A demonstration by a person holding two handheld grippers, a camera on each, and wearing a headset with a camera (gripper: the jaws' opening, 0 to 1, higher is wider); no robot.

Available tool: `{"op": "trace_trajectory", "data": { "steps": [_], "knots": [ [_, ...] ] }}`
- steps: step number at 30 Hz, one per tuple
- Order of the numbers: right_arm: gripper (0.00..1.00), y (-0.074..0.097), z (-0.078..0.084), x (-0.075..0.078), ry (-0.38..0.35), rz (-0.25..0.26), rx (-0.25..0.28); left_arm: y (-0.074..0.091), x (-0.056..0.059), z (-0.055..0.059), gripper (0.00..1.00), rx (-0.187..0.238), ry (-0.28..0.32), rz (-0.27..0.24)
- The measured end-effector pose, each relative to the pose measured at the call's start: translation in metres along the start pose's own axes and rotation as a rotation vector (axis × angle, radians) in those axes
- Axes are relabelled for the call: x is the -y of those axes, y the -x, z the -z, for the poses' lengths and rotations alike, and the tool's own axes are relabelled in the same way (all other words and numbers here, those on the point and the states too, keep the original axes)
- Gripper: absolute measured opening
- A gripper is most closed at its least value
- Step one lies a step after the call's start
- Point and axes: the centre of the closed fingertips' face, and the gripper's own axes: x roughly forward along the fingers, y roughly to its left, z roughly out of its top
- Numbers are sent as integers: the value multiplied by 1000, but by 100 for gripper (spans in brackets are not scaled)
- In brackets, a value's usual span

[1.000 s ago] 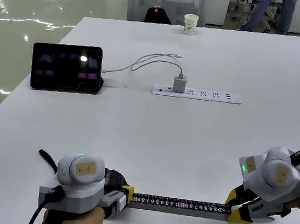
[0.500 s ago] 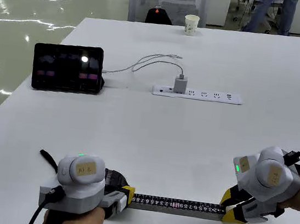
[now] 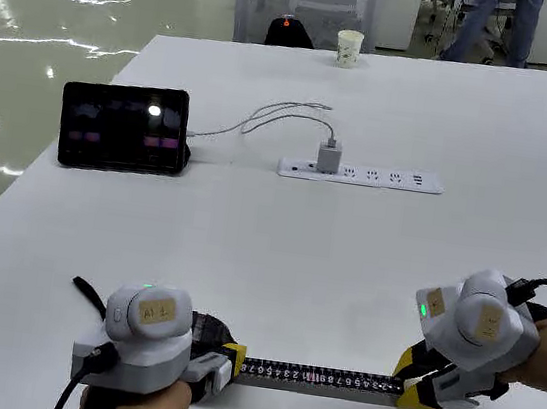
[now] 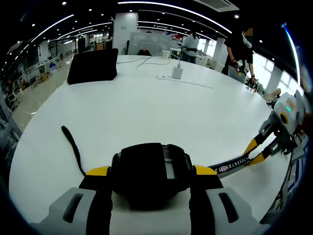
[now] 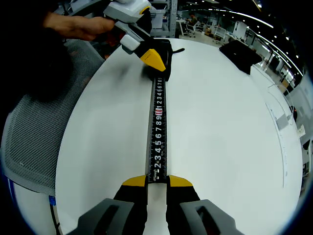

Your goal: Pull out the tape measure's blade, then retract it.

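White desk (image 3: 346, 265) runs wide; at its near edge the left claw (image 3: 222, 362) clamps the tape measure's black case (image 4: 151, 171). The right claw (image 3: 409, 384) pinches the tip of the blade (image 3: 316, 377), which lies flat between them. Farther off sit a tablet (image 3: 122, 126), a power strip (image 3: 378, 177) and a cup (image 3: 348, 46).

A: Any room between the two?
B: Little: the blade (image 3: 316, 377) lies flat on the bench (image 3: 345, 274), stretched from the tape measure (image 4: 146, 169) clamped in the left gripper (image 3: 226, 363) to the right gripper (image 3: 407, 384), which pinches its tip.
A: And beyond them?
B: Bare bench, wide open. A black strap (image 3: 88, 293) lies just left of the left gripper; the tablet (image 3: 122, 126), power strip (image 3: 360, 175), charger cable (image 3: 275, 114) and paper cup (image 3: 348, 45) sit well away.
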Motion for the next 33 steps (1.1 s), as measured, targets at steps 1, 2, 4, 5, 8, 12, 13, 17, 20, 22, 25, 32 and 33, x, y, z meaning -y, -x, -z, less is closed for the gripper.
{"op": "trace_trajectory", "data": {
  "steps": [1, 2, 4, 5, 8, 12, 13, 17, 20, 22, 25, 32, 33],
  "knots": [
    [10, 0, 0, 0, 0, 0, 0, 0, 0, 0, 58, 0, 0, 0],
    [10, -1, -1, 0, -1, -1, 1, 0, 0, 0, 59, 0, 0, 0],
    [10, -1, -2, 0, -1, 0, 0, 0, 0, 0, 59, -1, 1, 0],
    [10, -1, -2, 0, 0, 0, -1, 0, 0, 0, 59, -2, 1, 0],
    [10, -2, -4, -1, -1, 0, 1, 0, 0, 0, 59, -2, 1, 2],
    [10, -3, -6, 0, 0, -1, 2, 0, 0, 0, 59, -3, 2, 3],
    [10, -3, -7, 0, 1, -1, 2, 0, 0, 0, 59, -2, 1, 3],
    [10, -5, -10, -1, 4, -1, 4, 0, 0, 0, 59, -2, 3, 2],
    [10, -6, -12, 0, 4, -1, 6, 0, 0, 0, 59, -2, 4, 3],
    [10, -8, -15, 0, 5, -2, 9, 0, 0, 0, 59, -3, 5, 3],
    [10, -9, -18, 0, 6, -2, 12, 0, 0, 0, 59, -5, 5, 4],
    [10, -12, -25, 0, 9, -5, 19, 0, 0, 0, 59, -7, 9, 5],
    [10, -13, -26, 0, 10, -5, 20, 0, 0, 0, 59, -7, 9, 5]
  ]
}}
